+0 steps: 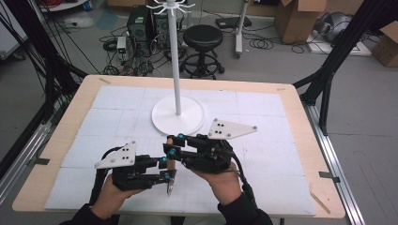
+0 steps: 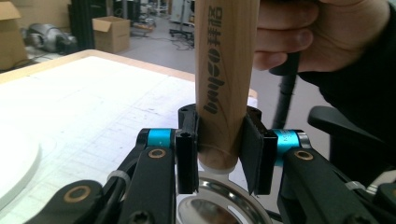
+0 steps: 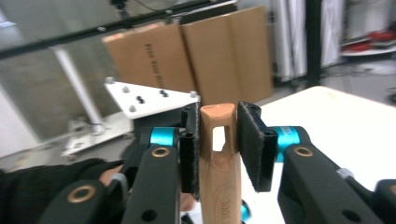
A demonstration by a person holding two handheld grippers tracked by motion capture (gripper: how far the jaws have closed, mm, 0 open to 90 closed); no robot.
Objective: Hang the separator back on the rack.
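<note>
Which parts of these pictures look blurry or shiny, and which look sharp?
Left gripper view: the wooden utensil handle with dark lettering is sharp, and its round metal end glares. Right gripper view: the brown cardboard boxes behind are soft. High view: evenly lit, slightly grainy, and the white round-based hanging stand is crisp.

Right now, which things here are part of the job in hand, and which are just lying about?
In use:
- wooden handle, gripped by both tools
- left tool
- right tool
- white stand, probably

Lying about:
- black stool
- cardboard boxes
- computer towers
</note>
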